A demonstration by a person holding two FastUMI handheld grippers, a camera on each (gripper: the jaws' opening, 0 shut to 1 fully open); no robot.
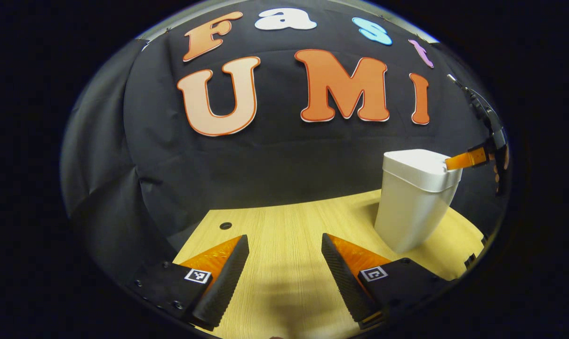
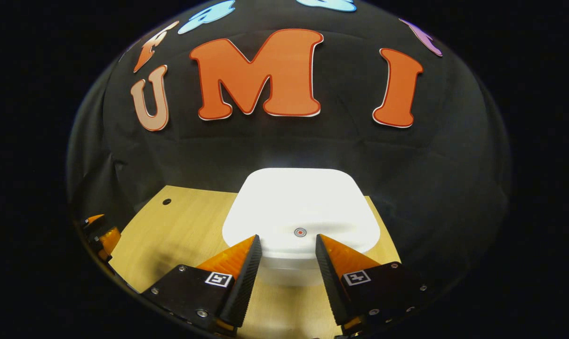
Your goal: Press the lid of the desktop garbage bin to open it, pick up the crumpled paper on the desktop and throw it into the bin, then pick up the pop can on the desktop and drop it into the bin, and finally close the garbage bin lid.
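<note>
The white bin (image 1: 416, 197) stands lid closed near the desk's (image 1: 284, 235) back right edge. Your right gripper (image 2: 286, 245) hangs over the lid's front rim, fingers apart, tips seemingly touching it. Your left gripper (image 1: 284, 263) hovers above bare desk, fingers spread.

You face a black cloth wall (image 1: 275, 160), creased and draped, closing the booth behind and to the left. Below it runs your counter (image 1: 284, 263) of pale wood grain, with a small dark round hole (image 1: 225, 225) near its far left corner.
</note>
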